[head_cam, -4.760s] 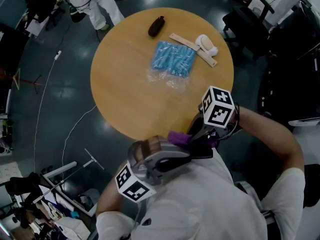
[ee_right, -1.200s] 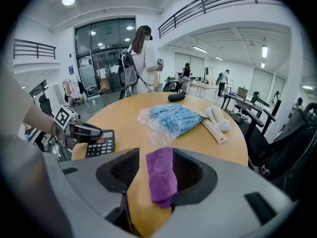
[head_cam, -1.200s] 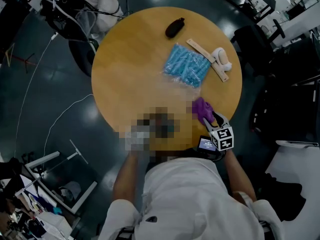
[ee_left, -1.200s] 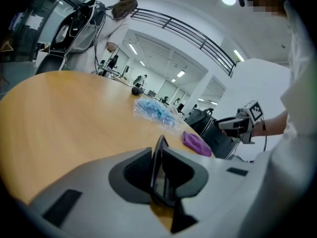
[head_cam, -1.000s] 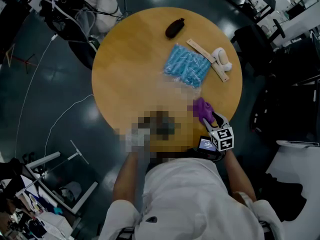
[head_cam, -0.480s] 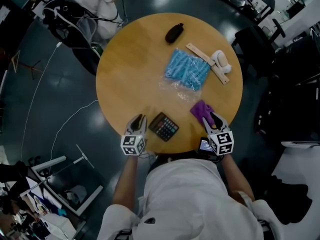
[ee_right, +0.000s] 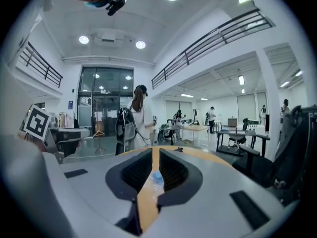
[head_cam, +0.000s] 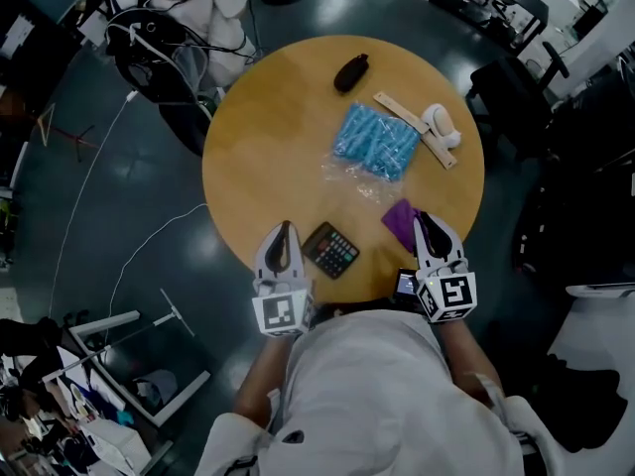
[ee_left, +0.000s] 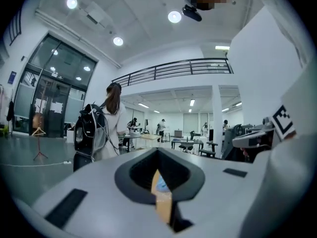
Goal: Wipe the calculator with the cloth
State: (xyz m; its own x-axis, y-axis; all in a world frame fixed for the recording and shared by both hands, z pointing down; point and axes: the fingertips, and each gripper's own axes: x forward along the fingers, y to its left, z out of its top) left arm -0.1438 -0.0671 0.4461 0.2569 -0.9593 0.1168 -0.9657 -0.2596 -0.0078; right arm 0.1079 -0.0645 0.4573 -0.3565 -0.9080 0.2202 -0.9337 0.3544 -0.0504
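Observation:
The dark calculator lies flat near the front edge of the round wooden table. The purple cloth lies crumpled to its right. Both grippers are lifted above the table edge and point across the room. My left gripper hangs left of the calculator with its tips together and nothing in them. My right gripper hovers over the cloth's right edge. Its jaws have just been closing. A thin slit remains between them, with nothing in it and only the table showing through.
A blue packet in clear wrap lies mid-table. A black oval object, a wooden stick and a white object lie farther back. A person with a backpack stands beyond the table. Chairs and cables surround it.
Both grippers have risen off the table toward the camera. The calculator and cloth stay on the table. The right jaws, wide by the cloth before, have drawn nearly together.

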